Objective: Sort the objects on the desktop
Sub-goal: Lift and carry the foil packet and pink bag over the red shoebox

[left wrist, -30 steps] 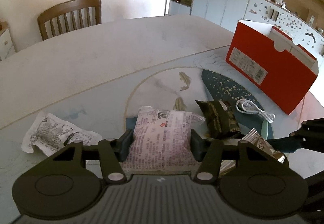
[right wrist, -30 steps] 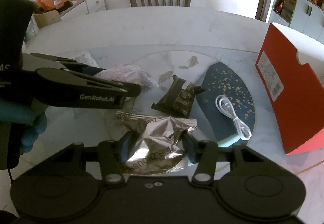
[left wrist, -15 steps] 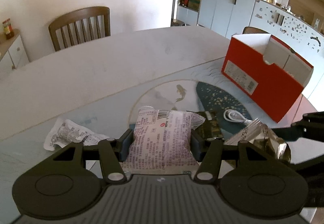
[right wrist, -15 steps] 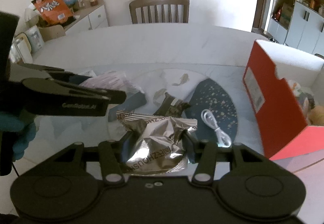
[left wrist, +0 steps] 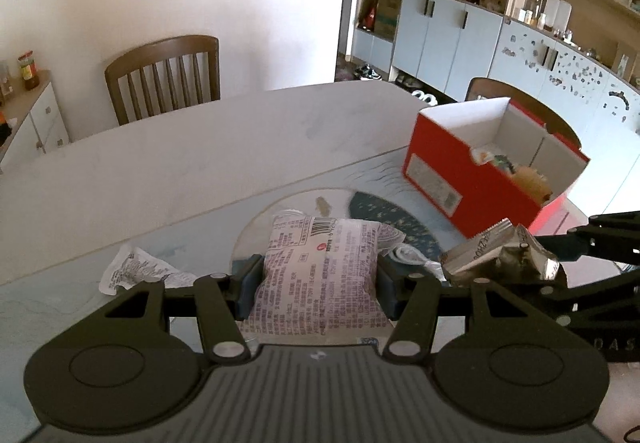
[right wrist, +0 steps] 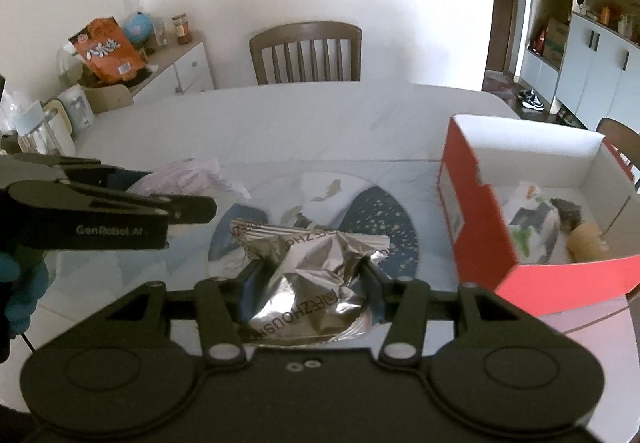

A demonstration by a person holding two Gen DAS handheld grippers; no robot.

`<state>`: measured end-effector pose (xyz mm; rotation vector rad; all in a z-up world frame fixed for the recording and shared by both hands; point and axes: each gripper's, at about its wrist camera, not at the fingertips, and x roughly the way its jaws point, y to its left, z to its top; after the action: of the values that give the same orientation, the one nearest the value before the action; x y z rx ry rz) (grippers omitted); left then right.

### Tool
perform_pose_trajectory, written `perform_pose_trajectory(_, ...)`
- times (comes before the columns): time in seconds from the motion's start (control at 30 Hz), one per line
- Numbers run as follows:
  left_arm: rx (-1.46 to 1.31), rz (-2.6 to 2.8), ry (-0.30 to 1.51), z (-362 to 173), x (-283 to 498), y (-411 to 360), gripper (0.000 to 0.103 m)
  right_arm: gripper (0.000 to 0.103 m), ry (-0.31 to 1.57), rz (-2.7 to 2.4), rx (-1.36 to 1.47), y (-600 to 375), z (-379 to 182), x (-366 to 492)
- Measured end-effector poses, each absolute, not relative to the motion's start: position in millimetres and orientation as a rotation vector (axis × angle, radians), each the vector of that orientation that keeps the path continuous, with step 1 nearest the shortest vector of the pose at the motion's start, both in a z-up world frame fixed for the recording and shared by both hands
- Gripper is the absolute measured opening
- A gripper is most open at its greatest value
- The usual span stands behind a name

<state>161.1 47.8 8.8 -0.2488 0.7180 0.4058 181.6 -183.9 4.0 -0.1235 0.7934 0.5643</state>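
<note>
My left gripper (left wrist: 318,283) is shut on a pink-white snack packet (left wrist: 320,275) and holds it above the table. My right gripper (right wrist: 310,279) is shut on a crinkled silver foil packet (right wrist: 312,279), also lifted; this packet shows at the right of the left wrist view (left wrist: 496,257). The red open box (right wrist: 476,219) stands to the right with several items inside; it also shows in the left wrist view (left wrist: 460,179). A white crumpled wrapper (left wrist: 140,271) lies on the table at the left.
The white table (left wrist: 200,159) has a glass turntable with a dark blue patch (right wrist: 384,219). A wooden chair (right wrist: 306,53) stands at the far side. A sideboard (right wrist: 176,71) with an orange bag stands at the far left.
Both grippers have risen with their packets, so the box's inside now shows. The dark packet and white cable have dropped out of sight behind the held packets.
</note>
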Motion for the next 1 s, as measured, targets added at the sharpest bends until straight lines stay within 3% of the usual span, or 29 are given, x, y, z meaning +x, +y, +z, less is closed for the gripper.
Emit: perform_pose_trajectory(1.0, -0.200, 0.337, 0.688, 66.9, 236.6, -55.2, 0.057, 0.052, 0.714, 0.512, -0.069, -299.4, 48.2, 202.1)
